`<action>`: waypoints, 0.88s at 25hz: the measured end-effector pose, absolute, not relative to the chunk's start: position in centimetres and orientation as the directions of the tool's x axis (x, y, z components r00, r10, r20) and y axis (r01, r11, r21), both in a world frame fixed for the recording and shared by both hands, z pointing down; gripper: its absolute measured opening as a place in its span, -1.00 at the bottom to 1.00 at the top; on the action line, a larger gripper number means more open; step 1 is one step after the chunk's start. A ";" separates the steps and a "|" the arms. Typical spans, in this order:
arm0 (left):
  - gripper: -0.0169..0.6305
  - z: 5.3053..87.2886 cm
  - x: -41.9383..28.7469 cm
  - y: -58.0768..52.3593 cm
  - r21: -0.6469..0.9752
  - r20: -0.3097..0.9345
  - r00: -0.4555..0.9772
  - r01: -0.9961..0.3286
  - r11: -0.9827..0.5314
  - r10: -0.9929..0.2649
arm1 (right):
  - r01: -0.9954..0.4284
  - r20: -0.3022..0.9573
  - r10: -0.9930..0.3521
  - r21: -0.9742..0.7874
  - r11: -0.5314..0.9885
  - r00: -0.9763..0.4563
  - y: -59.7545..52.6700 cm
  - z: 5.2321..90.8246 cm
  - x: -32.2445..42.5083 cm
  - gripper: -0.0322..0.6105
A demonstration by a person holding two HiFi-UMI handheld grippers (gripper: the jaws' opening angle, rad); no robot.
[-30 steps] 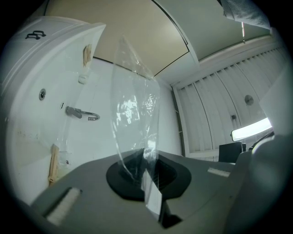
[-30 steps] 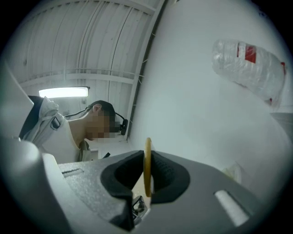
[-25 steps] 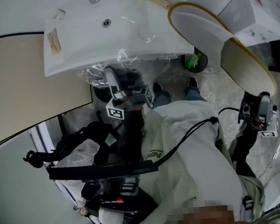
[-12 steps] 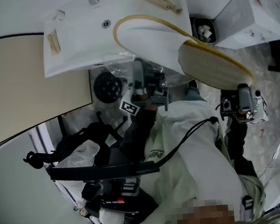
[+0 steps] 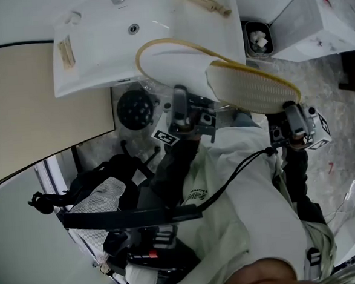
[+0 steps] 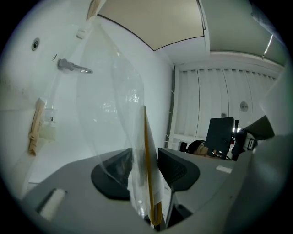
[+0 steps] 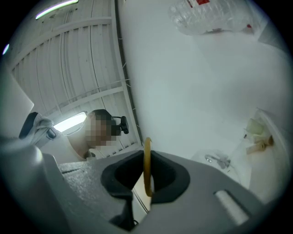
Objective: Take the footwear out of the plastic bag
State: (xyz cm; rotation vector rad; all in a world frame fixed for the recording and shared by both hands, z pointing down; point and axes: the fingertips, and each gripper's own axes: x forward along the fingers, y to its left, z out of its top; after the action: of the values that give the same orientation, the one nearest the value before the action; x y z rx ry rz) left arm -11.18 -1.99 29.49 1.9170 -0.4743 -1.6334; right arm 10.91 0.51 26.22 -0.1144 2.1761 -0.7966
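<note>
- Holding the slipper (image 5: 221,74) up in the air in front of the sink (image 5: 92,53) right now, sole side facing my head camera, toe end pointing left.
- The right gripper (image 5: 288,109) is doing the real work. Its fingers (image 7: 121,176) are pinching narrow on the yellow-trimmed rim at the heel end, so the shoe is hanging from that grip and I'm free to fuss with the plastic.
- The left gripper (image 5: 190,104) is sitting under the toe end, and its fingers (image 6: 114,176) are opening. The slipper's rim and a fold of the plastic bag (image 6: 114,105) are both standing between them. One pad is showing a gap though, so I'm reading that as letting go, not gripping.
- The bag is draping loose up past the left gripper. I'm guessing it's only clinging around the toe, but I can't really tell how much of the shoe is still under film.
- Compared to a second ago, the slipper was way over on the right, standing steeper beside the sink. The left gripper was lower down, clamped in the crumpled bag under the sink's front edge.
- Since then the shoe has swung left across the sink front, the right gripper has followed it in, and the left one has come up to meet it.
- My take: I'm re-gripping with the left so it catches film only, then pulling the two apart.
</note>
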 end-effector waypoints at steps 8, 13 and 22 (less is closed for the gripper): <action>-0.19 29.8 -11.1 -2.4 0.646 -0.757 0.199 0.090 -0.758 -0.622 | 0.130 -0.502 -0.296 -0.652 0.747 -0.813 0.9 29.6 7.8 -0.78; -0.42 31.8 -10.9 -3.4 0.707 -0.704 0.191 0.085 -0.702 -0.684 | 0.060 -0.424 -0.333 -0.688 0.723 -0.843 -0.6 32.4 8.0 -0.77; -0.53 31.8 -14.7 -4.7 0.715 -0.697 0.096 0.026 -0.698 -0.710 | -0.104 -0.380 -0.373 -0.569 0.816 -0.846 -0.1 32.0 9.8 -0.72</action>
State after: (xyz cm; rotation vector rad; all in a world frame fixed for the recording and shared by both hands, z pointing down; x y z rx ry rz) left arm -14.65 -4.71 31.78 1.8057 -0.6707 -1.6584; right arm 9.77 -0.12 31.96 -0.3539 2.5131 -0.7488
